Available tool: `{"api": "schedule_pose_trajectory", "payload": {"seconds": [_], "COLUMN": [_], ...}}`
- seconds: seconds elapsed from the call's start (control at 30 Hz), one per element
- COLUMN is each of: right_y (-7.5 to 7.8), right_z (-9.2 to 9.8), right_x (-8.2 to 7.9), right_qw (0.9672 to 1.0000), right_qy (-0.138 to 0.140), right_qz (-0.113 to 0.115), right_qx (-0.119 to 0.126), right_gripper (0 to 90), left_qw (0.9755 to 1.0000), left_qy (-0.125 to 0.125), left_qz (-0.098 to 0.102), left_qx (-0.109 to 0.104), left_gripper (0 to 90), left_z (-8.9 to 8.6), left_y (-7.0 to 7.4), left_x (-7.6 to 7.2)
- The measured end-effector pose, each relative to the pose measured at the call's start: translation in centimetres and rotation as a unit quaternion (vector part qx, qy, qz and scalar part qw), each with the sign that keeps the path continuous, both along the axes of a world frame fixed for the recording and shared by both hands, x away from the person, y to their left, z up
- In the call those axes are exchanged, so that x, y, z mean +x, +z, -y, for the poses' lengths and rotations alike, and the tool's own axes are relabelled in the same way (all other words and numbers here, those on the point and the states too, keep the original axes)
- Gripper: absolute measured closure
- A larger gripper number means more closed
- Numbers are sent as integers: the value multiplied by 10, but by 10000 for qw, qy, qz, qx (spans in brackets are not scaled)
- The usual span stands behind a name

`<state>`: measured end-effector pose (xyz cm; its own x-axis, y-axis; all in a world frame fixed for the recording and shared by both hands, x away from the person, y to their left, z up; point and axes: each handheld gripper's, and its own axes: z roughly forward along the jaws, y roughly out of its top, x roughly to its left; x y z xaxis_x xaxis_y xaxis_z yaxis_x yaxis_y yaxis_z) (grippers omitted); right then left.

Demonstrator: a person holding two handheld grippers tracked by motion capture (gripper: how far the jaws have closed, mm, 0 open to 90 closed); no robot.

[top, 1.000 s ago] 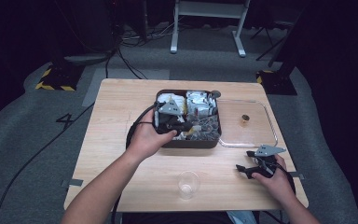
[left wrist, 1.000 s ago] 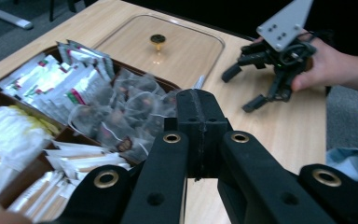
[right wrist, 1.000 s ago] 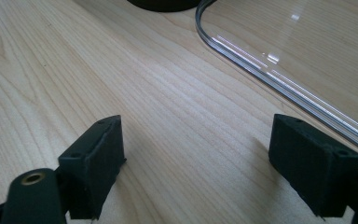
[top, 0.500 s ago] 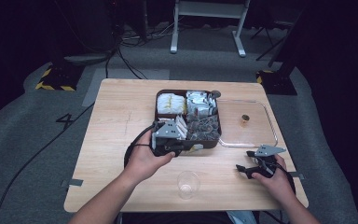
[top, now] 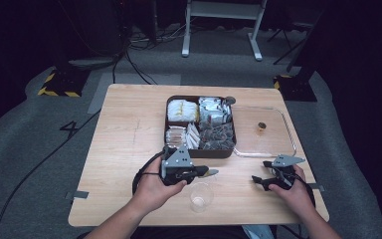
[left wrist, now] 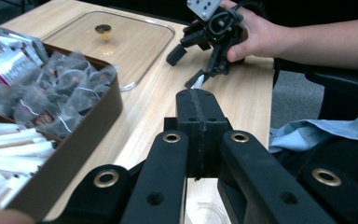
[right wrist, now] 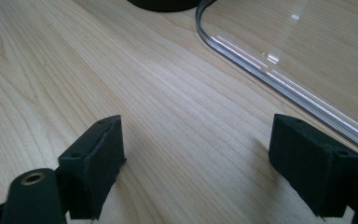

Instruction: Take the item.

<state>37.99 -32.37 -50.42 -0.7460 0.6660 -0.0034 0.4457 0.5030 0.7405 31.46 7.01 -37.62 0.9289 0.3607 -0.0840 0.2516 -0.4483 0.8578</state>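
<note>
- Wooden counter [top: 129, 149] carries a dark box [top: 201, 153] of sachets, a clear cup [top: 200, 196] at the near edge and a glass lid [top: 273, 144] beside the box.
- Step in hand, as I judge it: carrying a sachet [top: 213, 172] from box to cup.
- Left gripper [top: 204, 172]: jaws together, clamped on the pale sachet, just behind the cup.
- Next: bring the tip above the cup's mouth, then part the jaws.
- Right gripper [top: 271, 180]: jaws wide apart, holding nothing, low over the counter by the lid.
</note>
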Motion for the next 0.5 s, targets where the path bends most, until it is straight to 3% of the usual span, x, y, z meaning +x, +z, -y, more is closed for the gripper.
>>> {"api": "schedule_pose_trajectory", "payload": {"seconds": [0.5], "right_y": [0], "right_z": [0], "right_x": [0], "right_qw": [10000], "right_qy": [0], "right_qz": [0], "right_qx": [1], "right_gripper": [181], "left_qw": [9996], "left_qy": [-136], "left_qz": [-226], "left_qx": [-51], "left_gripper": [900], "left_z": [1], "left_y": [-19], "left_x": [-14]}}
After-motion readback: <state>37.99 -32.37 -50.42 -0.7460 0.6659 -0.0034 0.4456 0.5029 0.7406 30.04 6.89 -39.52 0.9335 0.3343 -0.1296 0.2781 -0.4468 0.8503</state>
